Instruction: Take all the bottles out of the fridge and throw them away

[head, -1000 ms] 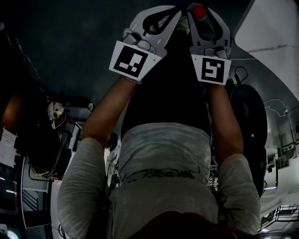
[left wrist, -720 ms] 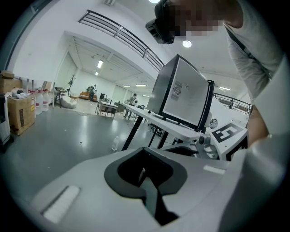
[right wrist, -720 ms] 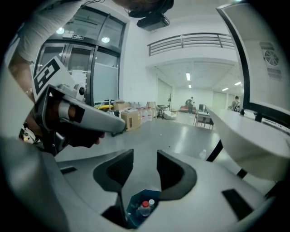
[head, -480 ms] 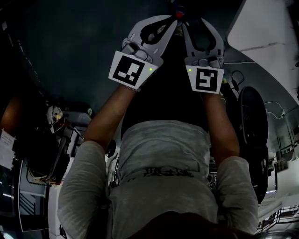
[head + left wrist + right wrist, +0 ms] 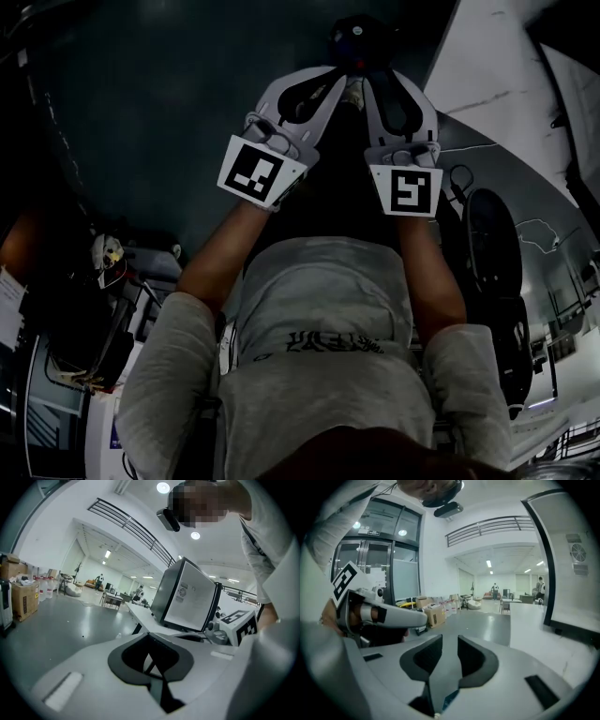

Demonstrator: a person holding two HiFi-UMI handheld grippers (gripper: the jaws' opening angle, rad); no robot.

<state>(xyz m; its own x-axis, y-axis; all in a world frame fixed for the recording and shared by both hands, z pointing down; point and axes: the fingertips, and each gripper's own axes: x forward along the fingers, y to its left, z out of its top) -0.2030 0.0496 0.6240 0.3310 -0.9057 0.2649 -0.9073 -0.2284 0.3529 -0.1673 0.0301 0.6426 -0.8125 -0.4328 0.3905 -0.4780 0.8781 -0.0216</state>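
Head view: dim. Left gripper point(image 5: 337, 82) and right gripper point(image 5: 373, 82) side by side, tips near dark rounded thing point(image 5: 359, 37), too dim to name.
Left gripper view: jaws pressed together, nothing between. Fridge point(image 5: 187, 599) on white table point(image 5: 140, 618), ahead.
Right gripper view: jaws just been closing, gap remains, nothing between. Fridge at right edge.

Fridge point(image 5: 187, 599): black cabinet, white front face with stickers
Pose: upright
Place: on white table point(image 5: 139, 617)
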